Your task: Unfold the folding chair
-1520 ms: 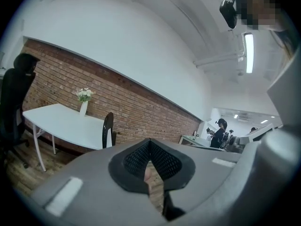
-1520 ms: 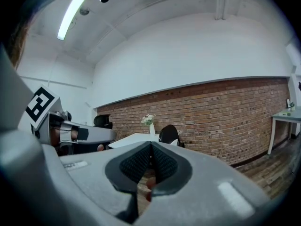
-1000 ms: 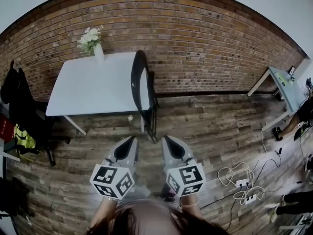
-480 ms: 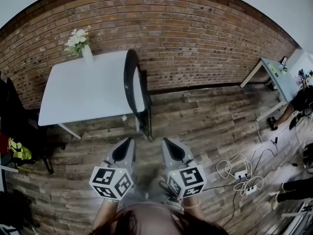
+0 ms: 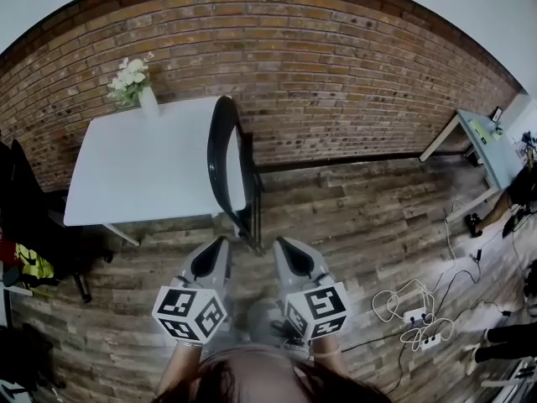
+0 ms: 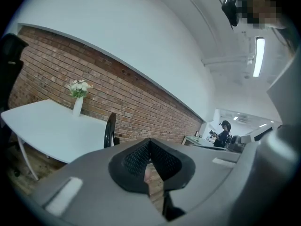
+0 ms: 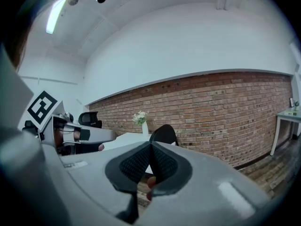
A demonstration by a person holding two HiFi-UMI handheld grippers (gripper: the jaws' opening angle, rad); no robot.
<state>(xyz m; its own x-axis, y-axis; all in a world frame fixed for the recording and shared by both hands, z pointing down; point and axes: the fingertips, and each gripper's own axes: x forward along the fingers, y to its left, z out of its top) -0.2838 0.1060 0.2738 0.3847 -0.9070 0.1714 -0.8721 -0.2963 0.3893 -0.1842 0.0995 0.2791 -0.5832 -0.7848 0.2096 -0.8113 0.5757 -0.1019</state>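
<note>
The left gripper (image 5: 221, 243) and the right gripper (image 5: 281, 243) were both closed and empty, held side by side and pointed nearly level. Just ahead of their tips, but apart from them, the black folding chair (image 5: 215, 154) stood folded flat and edge-on on the wooden floor (image 5: 352, 217), close against the right edge of the white table (image 5: 143, 175), with the brick wall (image 5: 336, 82) behind. This looked like the approach, with no grasp made. The next move would probably call for opening the jaws. One gripper could take the backrest frame and the other the seat edge, with room left beside the table for the legs to spread.
</note>
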